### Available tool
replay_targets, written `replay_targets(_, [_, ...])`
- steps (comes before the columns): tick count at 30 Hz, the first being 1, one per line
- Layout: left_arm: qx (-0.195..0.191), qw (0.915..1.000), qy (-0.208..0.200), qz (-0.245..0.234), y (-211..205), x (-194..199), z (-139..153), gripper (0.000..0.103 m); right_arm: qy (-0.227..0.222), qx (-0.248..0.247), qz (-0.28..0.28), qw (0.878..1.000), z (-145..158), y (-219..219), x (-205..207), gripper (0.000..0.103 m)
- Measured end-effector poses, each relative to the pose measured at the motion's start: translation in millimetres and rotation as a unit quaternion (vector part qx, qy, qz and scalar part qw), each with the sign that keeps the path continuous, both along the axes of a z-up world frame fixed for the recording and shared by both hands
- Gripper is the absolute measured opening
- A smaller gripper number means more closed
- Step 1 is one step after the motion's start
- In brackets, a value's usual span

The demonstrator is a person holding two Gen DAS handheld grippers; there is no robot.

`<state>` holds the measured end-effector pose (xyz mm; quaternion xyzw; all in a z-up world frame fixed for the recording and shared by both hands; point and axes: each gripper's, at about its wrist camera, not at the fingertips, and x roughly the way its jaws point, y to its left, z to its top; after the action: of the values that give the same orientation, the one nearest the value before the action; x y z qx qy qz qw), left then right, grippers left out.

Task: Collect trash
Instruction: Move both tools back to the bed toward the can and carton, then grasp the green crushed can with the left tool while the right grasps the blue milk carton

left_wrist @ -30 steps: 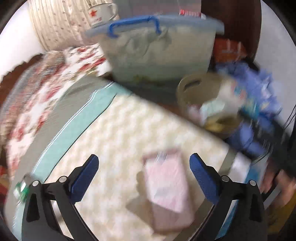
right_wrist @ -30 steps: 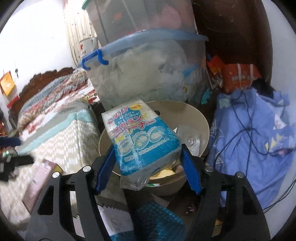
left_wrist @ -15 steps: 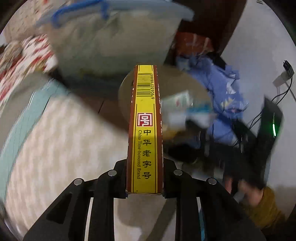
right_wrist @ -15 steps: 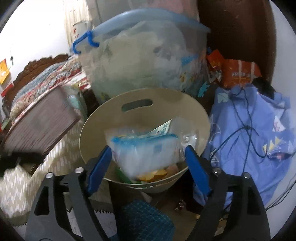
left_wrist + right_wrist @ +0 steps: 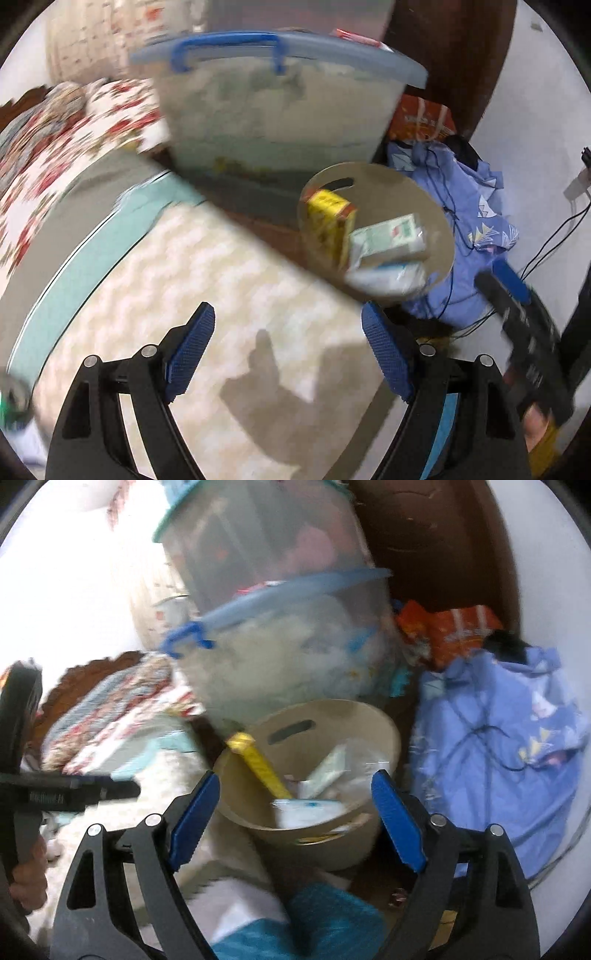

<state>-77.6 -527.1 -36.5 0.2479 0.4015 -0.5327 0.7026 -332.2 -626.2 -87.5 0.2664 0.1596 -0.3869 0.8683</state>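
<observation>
At the near edge of the bed [image 5: 229,280], beside the beige waste bin [image 5: 380,716], both tools are empty: left gripper [image 5: 291,347] has its jaws spread wide over the cream quilt, nothing between the blue pads [image 5: 192,347]; right gripper [image 5: 295,819] likewise stands apart, framing the bin from just in front. Trash is in the bin: yellow carton [image 5: 330,221] leaning on end against the left wall, green-and-white box [image 5: 388,236] next to it, blue-printed plastic pack [image 5: 306,808] lying low at the near side. Behind the bin, a clear storage tub [image 5: 280,122] with blue lid handle [image 5: 229,48]; to its right a blue garment [image 5: 498,746] with cables over it, orange bag [image 5: 450,631] further back. Step in hand, as I read it: clear away from the bin and go find the next piece. To do it well: lift both tools straight back so a pad doesn't clip the rim, keep jaws wide for the next approach, scan the quilt and the floor by the bin; the small green thing at the far left edge of the left view is too blurred to call. Versus half a second ago: the left tool was clamped on that yellow carton, now released and the carton sits in the bin; the left view has swung back over the quilt. The plastic pack was high between the right pads, now settled lower.
</observation>
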Motion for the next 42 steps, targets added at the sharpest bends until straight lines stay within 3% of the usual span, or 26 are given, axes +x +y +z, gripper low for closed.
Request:
replay_targets(5, [-0.013,0.9978,-0.01,0.065,109,41,13,0.078,-0.011,0.011,0.09,0.996,15,27,38,0.075])
replay_targets(9, [-0.028,0.9829,-0.026,0.18,194,103,30,0.08,-0.016,0.04,0.189,0.981,22,58,83,0.075])
replay_targets(11, [-0.027,0.9692,-0.024,0.244,227,141,33,0.081,-0.026,0.075,0.238,0.968,21,76,109,0.075])
replay_targets(12, [-0.029,0.9575,-0.01,0.287,249,166,31,0.081,-0.028,0.088,0.253,0.963,19,82,117,0.075])
replay_targets(16, [-0.05,0.924,0.055,0.375,302,235,15,0.081,-0.023,0.143,0.323,0.935,12,112,169,0.071])
replay_targets(18, [-0.054,0.9145,0.086,0.392,313,262,0,0.081,-0.01,0.164,0.346,0.924,9,126,201,0.069])
replay_targets(23, [-0.016,0.9195,0.11,0.377,299,297,-29,0.079,0.014,0.175,0.365,0.914,9,146,277,0.064])
replay_targets(26, [-0.013,0.9258,0.132,0.354,291,298,-44,0.06,0.026,0.189,0.369,0.91,4,156,311,0.064])
replay_targets(27, [-0.03,0.9266,0.156,0.341,293,298,-46,0.045,0.034,0.201,0.378,0.903,-1,162,326,0.064])
replay_targets(29, [-0.036,0.925,0.159,0.343,299,291,-48,0.045,0.048,0.215,0.399,0.89,-9,173,341,0.061])
replay_targets(34, [-0.04,0.9295,0.144,0.337,338,270,-43,0.044,0.049,0.223,0.455,0.861,-1,209,326,0.059])
replay_targets(36, [-0.04,0.9258,0.137,0.35,366,260,-39,0.044,0.058,0.21,0.485,0.847,3,234,311,0.059])
replay_targets(40, [-0.056,0.9086,0.15,0.386,433,229,-39,0.044,0.063,0.161,0.5,0.849,11,268,284,0.06])
replay_targets(42, [-0.066,0.9053,0.159,0.388,460,213,-38,0.044,0.065,0.138,0.502,0.851,16,283,272,0.061])
